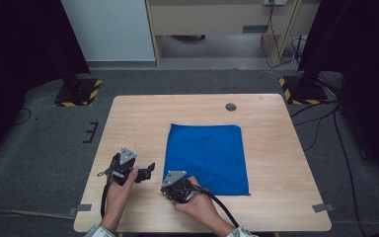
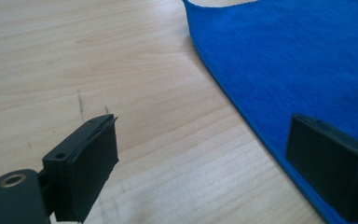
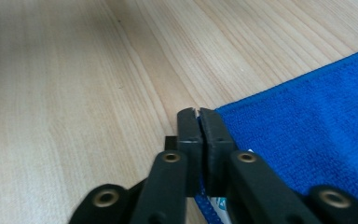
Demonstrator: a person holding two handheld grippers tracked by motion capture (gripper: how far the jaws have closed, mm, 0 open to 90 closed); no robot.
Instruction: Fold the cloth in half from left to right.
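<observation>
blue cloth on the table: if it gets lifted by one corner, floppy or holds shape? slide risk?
Probably floppy: the blue cloth lies thin and flat on the table, so it should drape from a lifted corner. Likely light, given that single thin layer. Its nap looks terry-like, so the right gripper, shut at the near corner, seems unlikely to slip, though the cloth may drag across the smooth wood.
</observation>
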